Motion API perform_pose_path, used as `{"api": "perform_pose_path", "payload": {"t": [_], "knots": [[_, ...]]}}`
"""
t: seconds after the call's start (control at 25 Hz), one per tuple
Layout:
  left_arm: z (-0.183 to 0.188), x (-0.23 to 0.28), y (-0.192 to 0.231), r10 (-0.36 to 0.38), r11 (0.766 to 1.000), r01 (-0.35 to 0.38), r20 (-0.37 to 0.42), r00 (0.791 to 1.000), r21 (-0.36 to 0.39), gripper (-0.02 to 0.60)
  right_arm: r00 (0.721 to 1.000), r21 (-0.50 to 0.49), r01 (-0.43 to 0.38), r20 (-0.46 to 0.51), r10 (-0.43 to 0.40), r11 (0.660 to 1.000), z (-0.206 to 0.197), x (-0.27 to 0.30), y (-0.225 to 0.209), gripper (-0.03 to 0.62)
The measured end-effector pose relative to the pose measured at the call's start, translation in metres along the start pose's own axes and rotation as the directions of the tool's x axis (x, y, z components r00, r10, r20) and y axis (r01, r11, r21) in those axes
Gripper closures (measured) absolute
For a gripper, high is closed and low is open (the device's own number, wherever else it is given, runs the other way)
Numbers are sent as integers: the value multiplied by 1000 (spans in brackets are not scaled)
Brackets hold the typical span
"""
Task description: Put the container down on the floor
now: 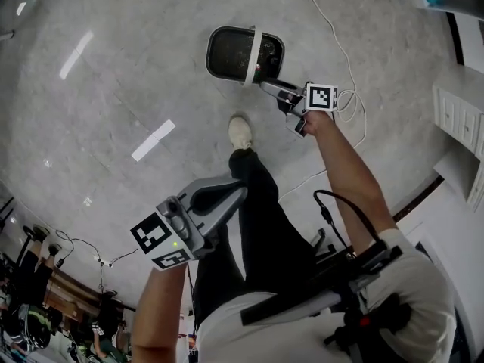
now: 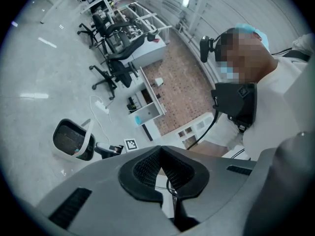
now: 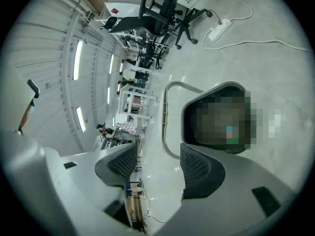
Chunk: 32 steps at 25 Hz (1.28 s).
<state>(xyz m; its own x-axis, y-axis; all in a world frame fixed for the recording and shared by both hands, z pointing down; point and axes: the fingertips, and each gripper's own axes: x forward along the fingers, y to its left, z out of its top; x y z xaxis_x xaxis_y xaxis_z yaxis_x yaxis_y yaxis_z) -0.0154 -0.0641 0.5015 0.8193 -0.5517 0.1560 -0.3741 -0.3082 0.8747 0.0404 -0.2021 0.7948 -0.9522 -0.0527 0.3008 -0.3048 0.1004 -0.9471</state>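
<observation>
We see the bin (image 1: 231, 51) on the floor (image 1: 113, 97).
Our right gripper (image 1: 269, 88), jaws spread and empty, is just beside it; our left gripper (image 1: 231, 195) is pressed together.

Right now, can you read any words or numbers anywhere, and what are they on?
No readable words or numbers anywhere.
Far marker cube: black-and-white square pattern only, no letters.
Near marker cube: same, pattern only.
Container: no label visible.
Red patch on a white panel: too blurred to read.
</observation>
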Motion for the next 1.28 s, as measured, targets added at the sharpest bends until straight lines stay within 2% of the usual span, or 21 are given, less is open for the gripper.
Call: {"api": "perform_pose_path", "payload": {"t": [0.08,0.2,0.28,0.32,0.4,0.48,0.64,0.84,1.08,1.28], "knots": [[1,-8,-13,-10,1000,10,-7,1000,23,571,1000,25,12,9,-12,1000,-14,-17,12,362],[-1,-24,-37,-22,998,24,-22,1000,54,571,996,20,86,12,-86,996,-40,-46,31,364],[-4,-37,-54,-33,996,35,-31,999,78,571,997,9,78,29,-78,997,-57,-59,59,372],[-6,-44,-65,-39,995,42,-35,999,89,571,998,5,53,40,-54,999,-65,-63,79,405],[-12,-57,-88,-52,992,56,-41,998,110,571,997,-24,48,55,-46,999,-84,-76,113,532],[-19,-71,-111,-68,988,73,-46,997,133,571,996,-67,67,68,-62,996,-101,-89,145,566],[-27,-105,-153,-92,981,99,-52,994,170,572,996,-188,42,80,-28,981,-136,-98,231,576],[-44,-141,-202,-31,968,53,-93,995,247,571,999,-318,1,51,16,948,-190,-110,339,577],[-56,-180,-282,-115,932,125,-49,992,341,571,996,-456,-47,45,76,889,-242,-131,448,577],[-64,-203,-322,-126,911,132,-41,991,390,571,993,-525,-60,56,105,849,-274,-145,510,577]]}}
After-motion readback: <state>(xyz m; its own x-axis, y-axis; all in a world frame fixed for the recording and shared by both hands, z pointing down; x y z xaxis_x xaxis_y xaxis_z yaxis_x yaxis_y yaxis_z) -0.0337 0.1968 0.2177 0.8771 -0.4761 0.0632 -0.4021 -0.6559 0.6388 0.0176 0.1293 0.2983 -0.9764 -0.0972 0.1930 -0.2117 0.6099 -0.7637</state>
